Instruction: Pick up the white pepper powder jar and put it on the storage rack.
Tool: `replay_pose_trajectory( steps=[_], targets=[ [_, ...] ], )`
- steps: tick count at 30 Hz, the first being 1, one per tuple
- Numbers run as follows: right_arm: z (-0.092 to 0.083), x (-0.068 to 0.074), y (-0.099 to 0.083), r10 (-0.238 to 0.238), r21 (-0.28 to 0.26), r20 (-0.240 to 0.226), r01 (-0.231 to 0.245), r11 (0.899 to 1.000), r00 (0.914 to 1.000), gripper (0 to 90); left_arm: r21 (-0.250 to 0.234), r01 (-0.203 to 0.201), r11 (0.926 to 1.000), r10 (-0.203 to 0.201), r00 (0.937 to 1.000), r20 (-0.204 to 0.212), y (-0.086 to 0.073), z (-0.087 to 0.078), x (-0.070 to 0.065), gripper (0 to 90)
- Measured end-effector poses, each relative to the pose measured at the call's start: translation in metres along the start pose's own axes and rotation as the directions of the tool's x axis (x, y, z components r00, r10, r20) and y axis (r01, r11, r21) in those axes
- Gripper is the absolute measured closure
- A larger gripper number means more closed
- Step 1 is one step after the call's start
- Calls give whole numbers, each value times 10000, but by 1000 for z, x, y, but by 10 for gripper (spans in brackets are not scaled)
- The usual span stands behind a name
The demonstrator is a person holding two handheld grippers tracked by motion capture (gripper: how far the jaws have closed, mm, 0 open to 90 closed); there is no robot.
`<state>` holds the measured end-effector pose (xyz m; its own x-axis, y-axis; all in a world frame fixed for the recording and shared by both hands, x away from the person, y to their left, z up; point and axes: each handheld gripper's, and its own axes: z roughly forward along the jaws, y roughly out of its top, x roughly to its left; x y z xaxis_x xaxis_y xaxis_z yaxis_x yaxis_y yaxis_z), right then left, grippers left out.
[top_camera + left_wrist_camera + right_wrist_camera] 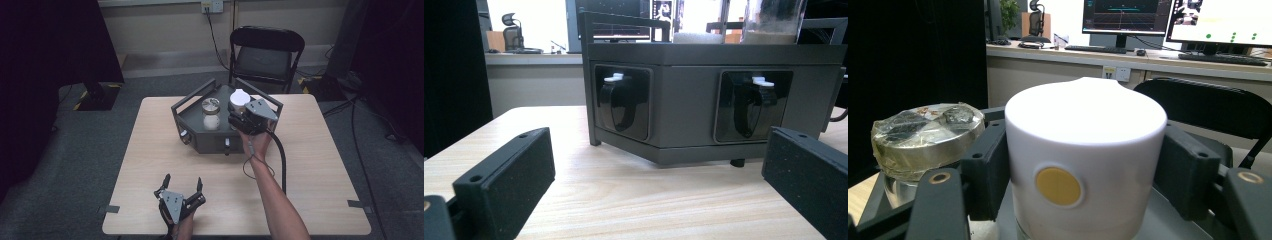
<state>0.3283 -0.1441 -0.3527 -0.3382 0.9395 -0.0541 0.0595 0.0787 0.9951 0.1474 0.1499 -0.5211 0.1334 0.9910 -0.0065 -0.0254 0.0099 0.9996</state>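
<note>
White plastic, smooth and matt, with a softly domed top and a round yellow dot low on the side: the white cylindrical lidded container (1086, 160), standing upright at the right rear of the dark grey metal tray-topped box (195, 135) on the pale wooden table (150, 165). Clamped from both sides by the black pads of the right hand-held gripper (239, 120), pressed flat against the wall just below the lid's shoulder, probably so as to lift or turn without slipping on the slick surface. Gripped level rather than from above, likely because the box's raised rail leaves room to come in from the near side. Just beside it, to the left and apart from it, the clear glass jar with a foil-wrapped metal lid (923, 140), half full of something white, untouched. Parked low at the near edge of the table, well apart from the box, the left hand-held gripper (182, 186), jaws spread wide with nothing between them, seemingly waiting in reserve. Facing that gripper, two recessed black latches with white tips (621, 102) on the box's front faces, both looking fastened. Behind the table, a black folding chair (265, 50).
</note>
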Motion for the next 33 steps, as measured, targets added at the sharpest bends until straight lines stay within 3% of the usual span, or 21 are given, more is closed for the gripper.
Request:
replay_pose_trajectory(
  steps=[7,16,33],
  targets=[
    [0,2,0,-35,1,66,35,10000,10000,289,0,-1,10000,1,10000,0,0,0,0,0],
    [0,-1,-6,118,-512,286,-103,9986,9995,0,4,-3,10000,3,10000,-21,0,0,0,0],
    [-17,-8,-9,324,-868,-149,-335,9957,9994,0,4,3,10000,-3,10000,-21,0,0,0,0]
  ],
)
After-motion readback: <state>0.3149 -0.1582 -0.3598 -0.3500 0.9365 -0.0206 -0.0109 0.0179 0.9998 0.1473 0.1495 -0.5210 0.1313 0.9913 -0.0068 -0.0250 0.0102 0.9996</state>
